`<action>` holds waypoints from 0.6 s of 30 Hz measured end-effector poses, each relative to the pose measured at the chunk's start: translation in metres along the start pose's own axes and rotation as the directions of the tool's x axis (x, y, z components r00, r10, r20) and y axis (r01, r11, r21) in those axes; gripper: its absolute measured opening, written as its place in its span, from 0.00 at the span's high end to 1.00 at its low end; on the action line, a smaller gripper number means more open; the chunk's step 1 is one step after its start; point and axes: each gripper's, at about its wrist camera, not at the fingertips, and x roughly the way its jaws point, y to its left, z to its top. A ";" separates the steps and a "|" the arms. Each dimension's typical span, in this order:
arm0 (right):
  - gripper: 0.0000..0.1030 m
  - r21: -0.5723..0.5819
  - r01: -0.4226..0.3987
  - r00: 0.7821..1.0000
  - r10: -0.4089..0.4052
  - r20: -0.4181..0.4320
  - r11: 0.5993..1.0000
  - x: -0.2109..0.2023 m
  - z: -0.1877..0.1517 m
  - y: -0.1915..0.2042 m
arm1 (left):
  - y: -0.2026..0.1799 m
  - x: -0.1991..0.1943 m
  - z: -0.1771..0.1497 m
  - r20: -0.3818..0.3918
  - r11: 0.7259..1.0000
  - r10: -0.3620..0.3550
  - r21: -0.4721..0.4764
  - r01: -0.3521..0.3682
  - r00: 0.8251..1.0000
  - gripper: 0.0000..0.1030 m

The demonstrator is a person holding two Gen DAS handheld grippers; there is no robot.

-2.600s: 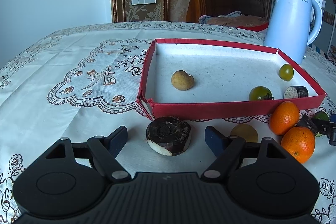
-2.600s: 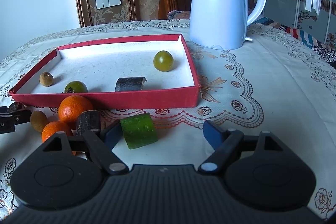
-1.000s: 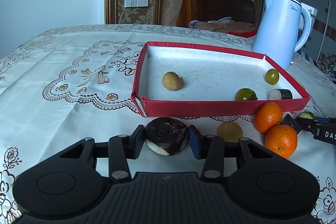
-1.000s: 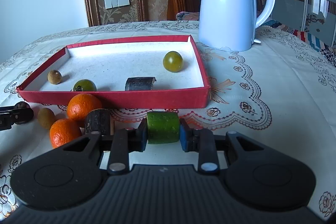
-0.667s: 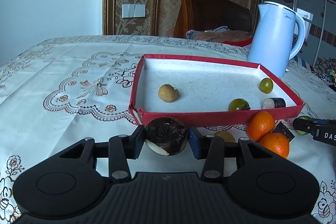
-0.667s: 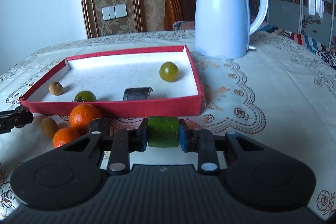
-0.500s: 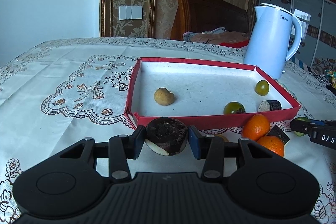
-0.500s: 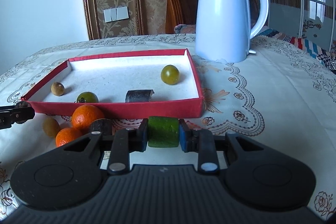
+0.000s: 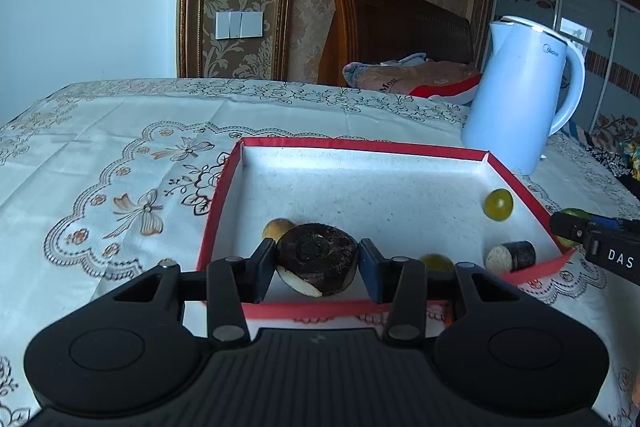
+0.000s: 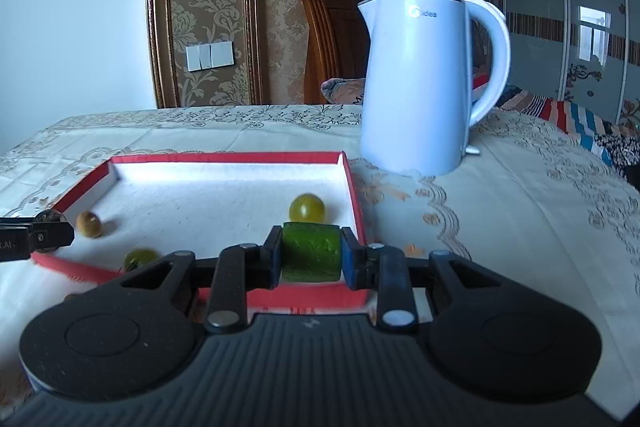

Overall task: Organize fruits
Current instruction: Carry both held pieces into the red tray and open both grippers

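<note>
My left tool (image 9: 318, 263) is clamped on a dark brown round fruit piece with a pale cut underside (image 9: 317, 259), holding it above the near left part of the shallow red-walled cardboard tray with a white floor (image 9: 360, 143). My right tool (image 10: 308, 259) is closed on a short green cucumber-like cylinder (image 10: 311, 257), held over the tray's near right corner, close to the right wall. On the tray floor I see a small tan round fruit (image 9: 276, 227) just behind the dark piece, a yellow-green round fruit (image 9: 498, 204) near the right wall, a second greenish round fruit (image 9: 436, 261) partly hidden behind my left tool's finger, and a dark stubby cylinder with a pale cut end (image 9: 511, 257) lying by the near right wall. The tray sits on the counter covered by a cream embroidered cloth (image 9: 120, 155). A pale blue electric kettle (image 10: 424, 83) stands on the cloth just beyond the tray's far right corner
</note>
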 end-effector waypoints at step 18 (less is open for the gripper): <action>0.73 -0.068 -0.065 0.995 0.059 -0.083 0.996 0.090 0.034 0.035 | -0.009 0.071 0.029 -0.023 0.995 0.099 0.012 -0.099 0.995 0.57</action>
